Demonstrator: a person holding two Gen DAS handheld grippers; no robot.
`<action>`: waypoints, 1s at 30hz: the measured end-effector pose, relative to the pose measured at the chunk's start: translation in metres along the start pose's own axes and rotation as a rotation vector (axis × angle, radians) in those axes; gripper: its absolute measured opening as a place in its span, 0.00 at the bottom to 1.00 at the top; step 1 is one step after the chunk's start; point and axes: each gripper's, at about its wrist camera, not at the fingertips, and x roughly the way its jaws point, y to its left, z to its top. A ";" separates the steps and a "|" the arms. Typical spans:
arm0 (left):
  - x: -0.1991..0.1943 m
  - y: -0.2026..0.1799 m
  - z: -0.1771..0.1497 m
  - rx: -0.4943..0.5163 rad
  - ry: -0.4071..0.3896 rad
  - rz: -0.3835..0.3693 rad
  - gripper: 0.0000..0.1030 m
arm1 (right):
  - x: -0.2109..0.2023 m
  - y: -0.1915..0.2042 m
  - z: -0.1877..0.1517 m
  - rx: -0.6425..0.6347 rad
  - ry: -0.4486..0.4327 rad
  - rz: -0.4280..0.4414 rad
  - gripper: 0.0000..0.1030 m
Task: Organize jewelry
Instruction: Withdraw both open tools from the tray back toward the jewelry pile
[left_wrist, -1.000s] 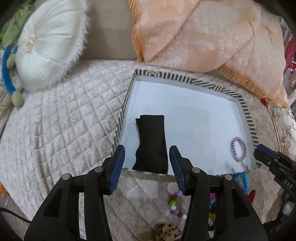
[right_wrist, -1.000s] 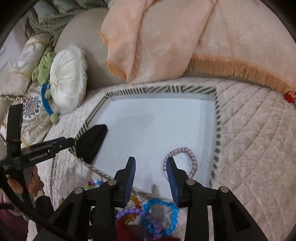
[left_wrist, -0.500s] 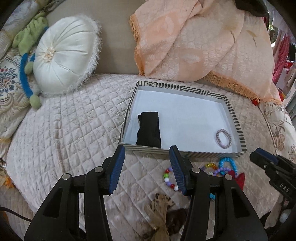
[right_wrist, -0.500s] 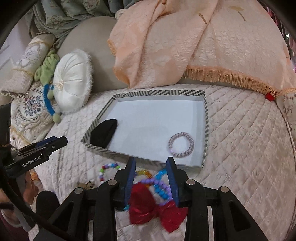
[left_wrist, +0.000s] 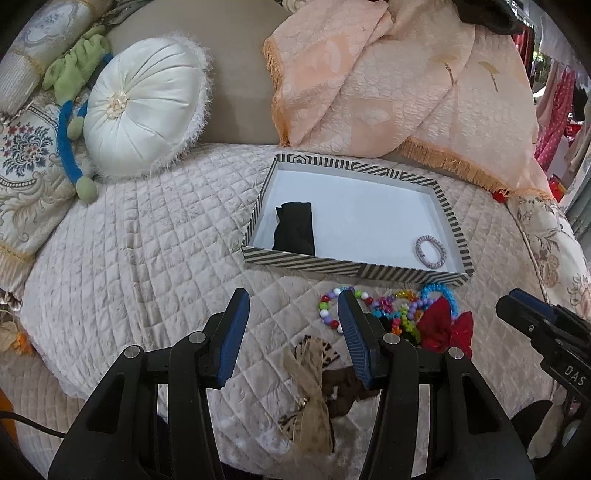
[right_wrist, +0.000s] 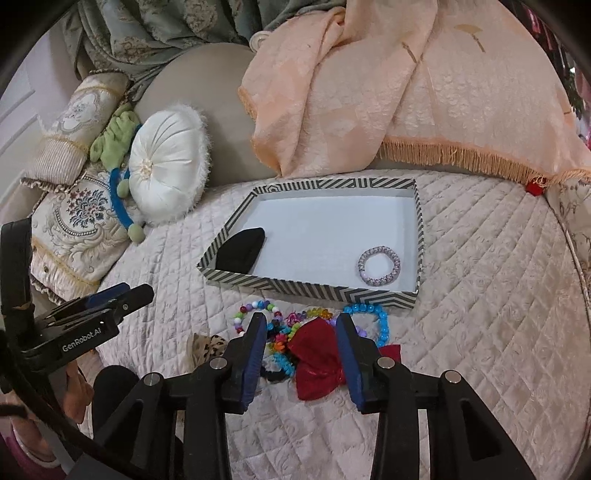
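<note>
The striped tray (right_wrist: 310, 286) sits on the quilted bed (right_wrist: 480, 295) and serves as the collection point. It holds a black fabric piece (right_wrist: 242, 249) against its left wall and a lilac beaded bracelet (right_wrist: 379, 266) near its right wall; the two lie well apart, which suggests sorting by type.

The unsorted pile lies on the bed just in front of the tray's near wall: a multicolour bead bracelet (left_wrist: 330, 308), a blue bead bracelet (right_wrist: 382, 321), a red bow (right_wrist: 316, 363) and a tan leopard-print bow (left_wrist: 312, 387).

The right gripper (right_wrist: 301, 325) is spread wide, holds nothing and hovers above the pile with the red bow between its fingers, so the bow is the likely next pick. The left gripper (left_wrist: 291, 306) is also wide and empty, positioned over bare quilt to the left of the pile.

Limitations of view:
- The tangle of small beads beside the red bow cannot be separated into individual pieces.
- The right finger of each gripper covers part of the pile.
- The tray's near wall hides the lower end of the black fabric piece.
- The leopard-print bow overlaps a dark brown item that cannot be identified.
</note>
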 end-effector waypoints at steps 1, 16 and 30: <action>-0.002 0.000 -0.002 0.001 0.000 -0.002 0.48 | -0.002 0.001 -0.001 -0.003 -0.001 0.002 0.37; -0.021 0.013 -0.019 -0.023 0.061 -0.074 0.49 | -0.024 0.011 -0.017 -0.031 -0.002 0.025 0.53; 0.004 0.012 -0.047 -0.040 0.199 -0.173 0.61 | -0.013 -0.026 -0.029 -0.002 0.057 -0.053 0.55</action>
